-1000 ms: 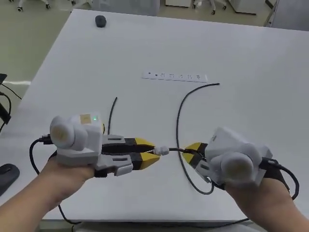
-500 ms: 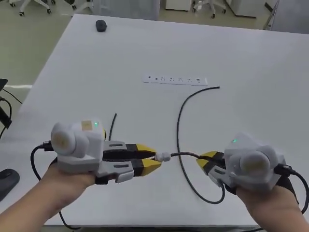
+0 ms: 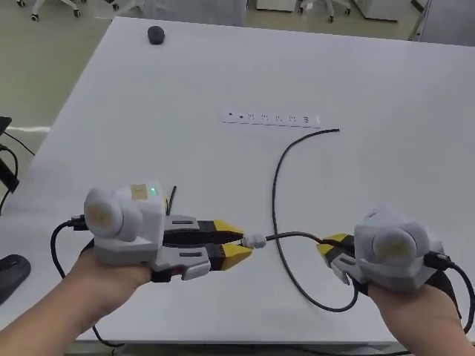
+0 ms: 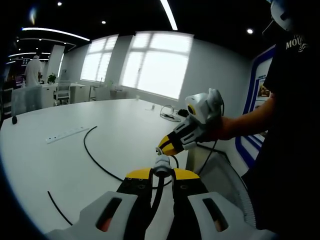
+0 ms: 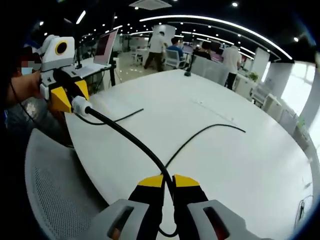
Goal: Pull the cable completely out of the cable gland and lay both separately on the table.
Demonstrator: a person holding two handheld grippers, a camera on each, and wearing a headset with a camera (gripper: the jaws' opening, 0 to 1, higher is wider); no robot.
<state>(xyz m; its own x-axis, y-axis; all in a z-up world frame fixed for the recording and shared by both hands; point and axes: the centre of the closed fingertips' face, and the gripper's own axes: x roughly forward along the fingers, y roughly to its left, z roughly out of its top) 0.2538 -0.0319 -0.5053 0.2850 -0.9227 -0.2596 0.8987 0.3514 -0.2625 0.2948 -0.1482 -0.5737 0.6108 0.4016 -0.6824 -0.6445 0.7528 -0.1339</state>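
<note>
In the head view, the rear of the small white plastic cable gland [image 3: 254,240] is buried between the yellow-tipped jaws of the left gripper [image 3: 243,244]. At 4 o'clock the long black cable [image 3: 276,178] vanishes under the right gripper [image 3: 325,247], which covers the held stretch there. The short thin black wire [image 3: 171,199] loses its near end behind the left gripper. A dark rounded object [image 3: 10,270] at 8 o'clock is cut by the edge; it is possibly a mouse. At 12 o'clock, the flat white power strip [image 3: 270,119] has sockets too small to count.
</note>
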